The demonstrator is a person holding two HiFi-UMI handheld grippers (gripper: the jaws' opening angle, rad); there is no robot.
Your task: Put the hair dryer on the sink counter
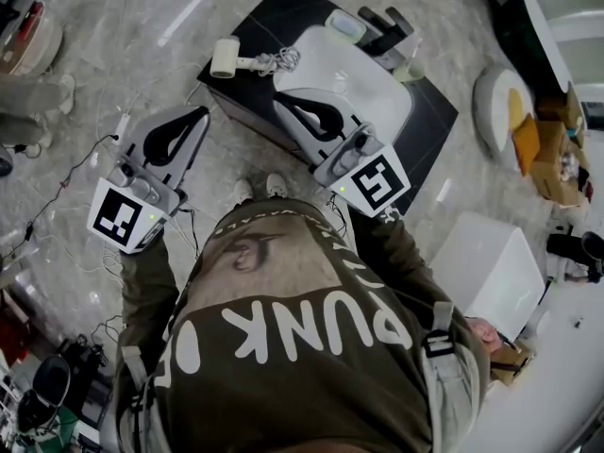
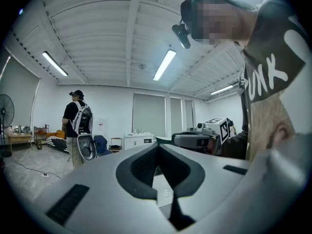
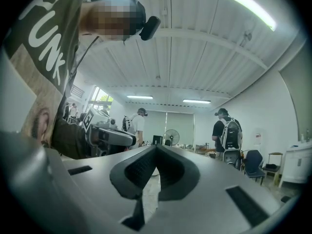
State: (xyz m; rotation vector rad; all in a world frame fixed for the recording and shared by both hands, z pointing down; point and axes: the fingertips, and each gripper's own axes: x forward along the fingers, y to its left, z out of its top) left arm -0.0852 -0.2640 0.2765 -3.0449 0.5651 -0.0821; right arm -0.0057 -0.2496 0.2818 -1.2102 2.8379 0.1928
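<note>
In the head view a cream hair dryer (image 1: 226,58) lies with its coiled cord (image 1: 276,61) on the left corner of the black sink counter (image 1: 274,12), beside the white basin (image 1: 368,78). My left gripper (image 1: 202,112) hangs above the floor, below and left of the dryer, jaws shut and empty. My right gripper (image 1: 280,102) hovers over the counter's near edge by the basin, also shut on nothing. Both gripper views point out into the room and miss the dryer. The left gripper (image 2: 157,145) sees its partner (image 2: 200,139) alongside. The right gripper (image 3: 156,147) has its jaws pressed together.
A small tray (image 1: 345,25) and a dark faucet (image 1: 389,25) sit at the counter's far end. A white box (image 1: 491,267) stands to my right, and cables (image 1: 66,177) trail on the floor at left. People with backpacks (image 2: 78,123) (image 3: 226,130) stand in the room.
</note>
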